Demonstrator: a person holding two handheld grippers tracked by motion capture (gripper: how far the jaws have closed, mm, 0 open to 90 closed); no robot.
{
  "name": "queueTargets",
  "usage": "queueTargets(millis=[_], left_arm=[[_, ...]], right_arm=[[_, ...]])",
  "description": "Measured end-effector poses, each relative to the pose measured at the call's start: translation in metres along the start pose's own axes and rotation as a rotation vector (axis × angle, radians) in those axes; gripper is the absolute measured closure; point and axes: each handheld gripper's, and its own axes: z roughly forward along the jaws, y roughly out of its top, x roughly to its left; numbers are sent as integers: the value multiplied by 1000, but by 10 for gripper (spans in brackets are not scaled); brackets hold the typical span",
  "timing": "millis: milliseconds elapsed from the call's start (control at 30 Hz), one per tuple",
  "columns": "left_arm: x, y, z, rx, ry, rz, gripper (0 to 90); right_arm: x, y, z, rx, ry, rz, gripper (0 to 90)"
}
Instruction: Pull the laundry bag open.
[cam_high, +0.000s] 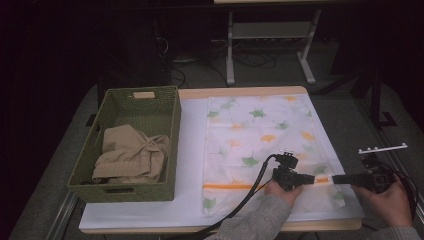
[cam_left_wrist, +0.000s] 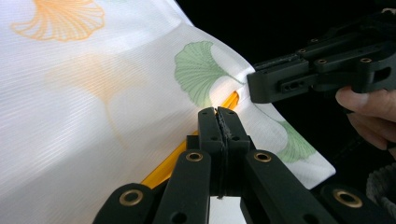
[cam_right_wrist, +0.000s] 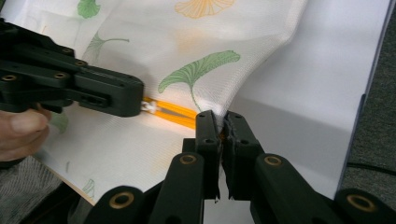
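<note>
- We stand at a pale surface (cam_high: 150, 212) with a wooden edge, in a dim room with a dark floor around it and a metal table frame (cam_high: 270, 37) well beyond.
- Nearest us lies the mesh laundry bag (cam_high: 260, 135), white with green and orange leaves, flat on the right half of the surface, its long axis running away from us.
- Its orange zipper (cam_high: 235, 186) runs crosswise along the near end, left to right, and that line is what the coming move turns on, as we judge it.
- Our left gripper (cam_high: 309, 178) sits over the zipper near its right end. In its own view the fingers (cam_left_wrist: 208, 122) are pressed together; the orange strip runs up beside them on the left, but we cannot tell whether they have the slider.
- Our right gripper (cam_high: 336, 179) comes in from the right, tips just beside the left ones. Its fingers (cam_right_wrist: 206, 126) are closed on the bag's right edge at the zipper's end, lifting the cloth a little.
- So the closed length of zipper lies to the left of both grippers. The left hand is nearer to it, and the right looks set to anchor the cloth.
- Farther off on the left stands a green woven basket (cam_high: 170, 145) holding beige clothes (cam_high: 130, 155), well apart from the bag.
</note>
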Motion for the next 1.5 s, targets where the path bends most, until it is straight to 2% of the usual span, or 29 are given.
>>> queueTargets(millis=[100,267,967,1500], left_arm=[[3,-1,-5,1,7,5,898],[9,-5,-14,0,8,-13,899],[21,-12,-44,-12,33,-13,899],[30,-21,-66,-30,33,-26,899]], right_arm=[[-2,-1,0,-2,-3,5,848],[-2,-2,0,-2,-5,9,848],[-7,-4,1,-8,-12,20,848],[-7,-4,1,-6,-21,22,848]])
